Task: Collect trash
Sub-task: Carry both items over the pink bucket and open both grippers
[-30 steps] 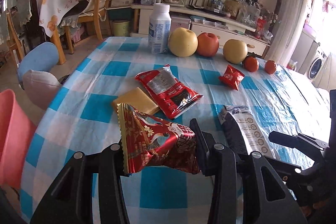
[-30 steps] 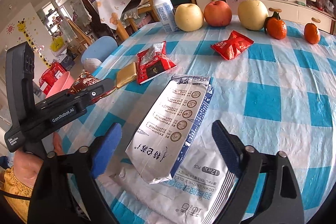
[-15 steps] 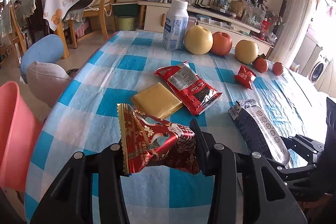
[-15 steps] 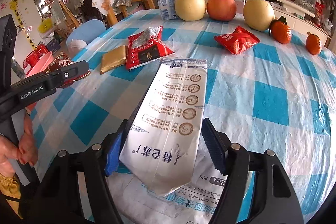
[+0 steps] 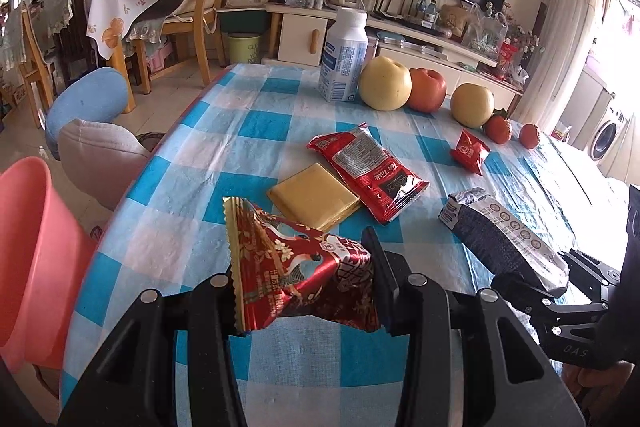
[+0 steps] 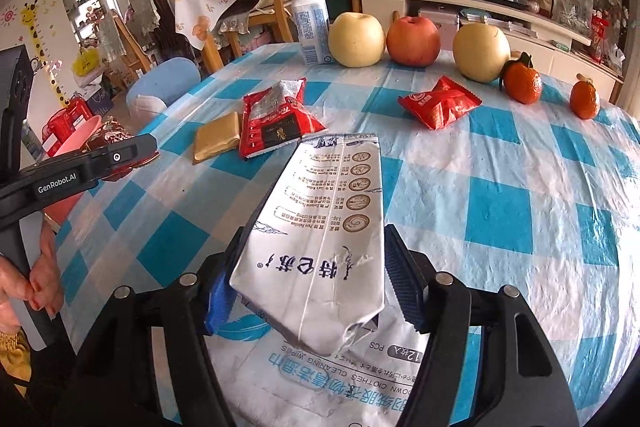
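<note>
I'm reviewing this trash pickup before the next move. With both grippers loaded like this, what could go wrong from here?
1. The right gripper pinches the silver pouch only near its bottom end; the long free end might sag or twist out.
2. The left gripper holds the crumpled red wrapper; its slick foil could slip free before it reaches the pink bin.

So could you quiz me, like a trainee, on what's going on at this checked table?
1. True or false: the left gripper is clamped on a red patterned wrapper.
2. What sits between the right gripper fingers? A) an apple B) a silver pouch C) a bottle
3. How many small oranges stand on the tablecloth?

Key: 1 true; 2 B, the silver pouch; 3 two.
</note>
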`<state>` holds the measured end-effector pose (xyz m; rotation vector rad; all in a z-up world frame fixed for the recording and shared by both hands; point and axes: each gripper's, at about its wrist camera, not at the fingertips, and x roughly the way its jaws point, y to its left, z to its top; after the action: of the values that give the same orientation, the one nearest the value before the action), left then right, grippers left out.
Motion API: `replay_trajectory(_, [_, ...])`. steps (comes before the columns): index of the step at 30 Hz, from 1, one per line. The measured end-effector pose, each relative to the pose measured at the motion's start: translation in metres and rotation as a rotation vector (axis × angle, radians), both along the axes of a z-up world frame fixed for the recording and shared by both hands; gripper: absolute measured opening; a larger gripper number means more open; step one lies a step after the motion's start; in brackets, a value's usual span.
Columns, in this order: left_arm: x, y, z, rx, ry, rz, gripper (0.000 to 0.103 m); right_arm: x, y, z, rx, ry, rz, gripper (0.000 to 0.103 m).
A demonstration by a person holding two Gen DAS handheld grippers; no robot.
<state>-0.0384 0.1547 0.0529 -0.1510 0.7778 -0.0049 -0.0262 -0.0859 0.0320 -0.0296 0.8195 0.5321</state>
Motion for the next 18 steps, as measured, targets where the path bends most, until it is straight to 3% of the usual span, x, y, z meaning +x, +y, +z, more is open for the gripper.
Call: replay_trajectory(18, [-0.014, 0.038, 0.022, -0.044, -0.050, 0.073, 0.045, -0.029, 0.031, 0.042, 0.036, -0.096, 0.035, 0.066])
